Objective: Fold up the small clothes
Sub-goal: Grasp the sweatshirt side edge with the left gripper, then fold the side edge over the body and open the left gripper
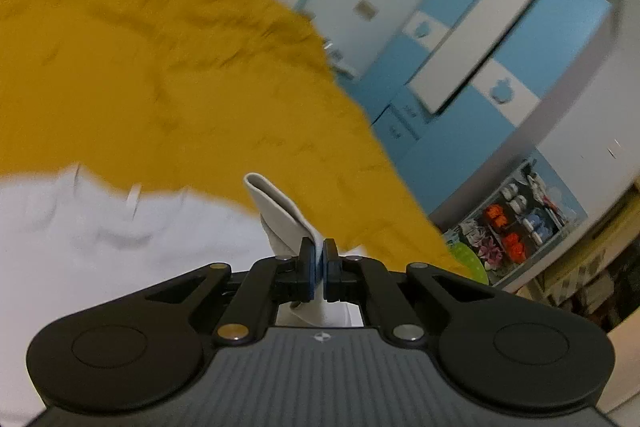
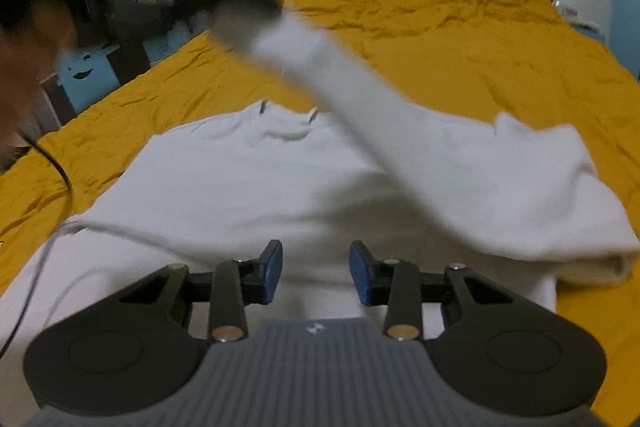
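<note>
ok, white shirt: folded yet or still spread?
Mostly spread. The white shirt lies flat on the yellow sheet, collar showing; only one sleeve is lifted across it, its end pinched in the shut left gripper.

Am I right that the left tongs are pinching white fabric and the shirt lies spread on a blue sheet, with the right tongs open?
Nearly right, but the sheet is not blue. The right wrist view shows the white cotton shirt spread on a mustard-yellow sheet. The left tongs do pinch white fabric, and the right tongs are open.
</note>
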`<state>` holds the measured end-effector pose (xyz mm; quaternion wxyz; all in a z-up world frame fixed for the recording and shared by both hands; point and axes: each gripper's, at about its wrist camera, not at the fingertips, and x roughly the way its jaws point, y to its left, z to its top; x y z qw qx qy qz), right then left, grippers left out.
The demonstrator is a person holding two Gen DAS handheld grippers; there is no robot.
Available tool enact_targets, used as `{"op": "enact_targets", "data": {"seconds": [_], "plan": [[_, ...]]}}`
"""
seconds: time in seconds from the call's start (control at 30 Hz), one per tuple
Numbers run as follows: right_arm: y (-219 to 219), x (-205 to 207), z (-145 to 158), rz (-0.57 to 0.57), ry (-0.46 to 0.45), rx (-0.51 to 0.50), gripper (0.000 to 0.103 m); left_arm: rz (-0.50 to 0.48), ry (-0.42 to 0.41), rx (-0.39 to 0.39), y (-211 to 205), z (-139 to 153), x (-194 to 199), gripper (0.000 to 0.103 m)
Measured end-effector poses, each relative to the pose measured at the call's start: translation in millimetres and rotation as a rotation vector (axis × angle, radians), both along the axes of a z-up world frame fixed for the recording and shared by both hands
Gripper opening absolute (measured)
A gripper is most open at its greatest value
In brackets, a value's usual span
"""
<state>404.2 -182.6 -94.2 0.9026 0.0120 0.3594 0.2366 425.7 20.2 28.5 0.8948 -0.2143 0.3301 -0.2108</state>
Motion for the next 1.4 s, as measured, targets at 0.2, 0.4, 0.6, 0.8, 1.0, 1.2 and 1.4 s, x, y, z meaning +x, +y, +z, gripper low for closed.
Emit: {"op": "enact_targets", "data": {"seconds": [0.2, 0.4, 0.6, 0.8, 1.0, 1.2, 1.4], "plan": [[-4.7, 30.9, -15.6, -0.176, 0.015, -0.025, 0.034, 0.027, -0.196, 0.028, 3.0, 76.5, -17.6, 0.003], [-43.7, 33.7, -26.1, -0.346, 0.038, -0.024, 0.033, 0.17, -0.293, 0.063, 49.7, 117.6, -34.1, 0.003], [-74.7, 30.6, -32.0, -0.406, 0.08, 0.027, 0.027, 0.295, -0.134, 0.137, 107.6, 79.3, -42.8, 0.003], [-80.6, 16.9, -30.2, -0.391, 0.1, 0.007, 0.029, 0.393, 0.154, 0.16, 177.0, -16.0, -71.4, 0.003], [-85.8, 5.6, -32.5, -0.379, 0.126, -0.009, 0.029, 0.431, 0.43, 0.132, 215.2, -125.1, -87.7, 0.003], [-89.5, -7.0, -30.1, -0.382, 0.141, -0.047, 0.029, 0.426, 0.42, 0.097, 218.8, -147.3, -92.9, 0.003], [-91.0, -20.7, -18.2, -0.368, 0.148, -0.085, 0.029, 0.406, 0.394, 0.085, 226.8, -144.1, -94.1, 0.009]]}}
